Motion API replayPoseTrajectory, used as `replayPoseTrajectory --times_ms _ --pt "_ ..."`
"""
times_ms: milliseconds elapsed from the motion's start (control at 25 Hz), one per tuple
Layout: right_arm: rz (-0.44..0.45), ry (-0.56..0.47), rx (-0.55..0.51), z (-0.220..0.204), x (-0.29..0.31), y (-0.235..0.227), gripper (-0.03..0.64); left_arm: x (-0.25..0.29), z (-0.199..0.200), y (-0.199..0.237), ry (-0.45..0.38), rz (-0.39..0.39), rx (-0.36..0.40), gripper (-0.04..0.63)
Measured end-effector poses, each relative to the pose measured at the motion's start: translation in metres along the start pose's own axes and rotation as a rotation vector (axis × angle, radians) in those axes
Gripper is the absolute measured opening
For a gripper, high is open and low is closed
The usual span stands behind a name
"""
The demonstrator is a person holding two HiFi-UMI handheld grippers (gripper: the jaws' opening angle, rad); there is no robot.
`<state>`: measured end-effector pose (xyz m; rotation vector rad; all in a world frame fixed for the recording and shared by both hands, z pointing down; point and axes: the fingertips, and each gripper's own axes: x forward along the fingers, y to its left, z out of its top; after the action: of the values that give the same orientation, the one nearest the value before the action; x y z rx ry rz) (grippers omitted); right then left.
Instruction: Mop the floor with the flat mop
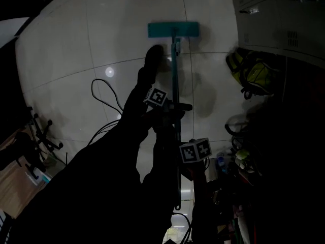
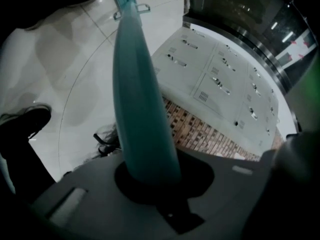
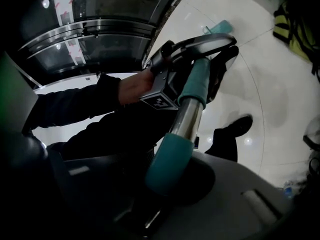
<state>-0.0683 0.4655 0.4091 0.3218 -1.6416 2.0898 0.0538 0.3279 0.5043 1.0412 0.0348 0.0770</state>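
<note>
Both claws clamped on the mop, mopping barely begun.
My left gripper [image 2: 150, 179] and right gripper [image 3: 170, 179] pinch the handle [image 1: 175, 70]; the flat mop head [image 1: 173, 29] rests upper centre on the floor [image 1: 101, 34]. Few damp patches [image 1: 203, 103]; most tiles seemingly remain.

Head view steeply down; both gripper views close, sharing mop handle [image 2: 142, 109].

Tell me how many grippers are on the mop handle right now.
2. The left gripper holds the mop handle nearer the mop head; the right gripper holds it toward the top end.
</note>
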Motion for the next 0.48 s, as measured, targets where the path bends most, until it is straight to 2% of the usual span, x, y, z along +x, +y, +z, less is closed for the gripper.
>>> replayPoseTrajectory --times_ms 240,480 --pt "-0.025 0.034 -0.009 -0.062 0.011 -0.025 0.109 0.008 -0.052 0.047 0.02 0.044 -0.033 0.057" --pt "-0.028 0.052 -0.025 -0.067 0.018 -0.032 0.109 0.003 -0.054 0.056 0.009 0.06 -0.048 0.057"
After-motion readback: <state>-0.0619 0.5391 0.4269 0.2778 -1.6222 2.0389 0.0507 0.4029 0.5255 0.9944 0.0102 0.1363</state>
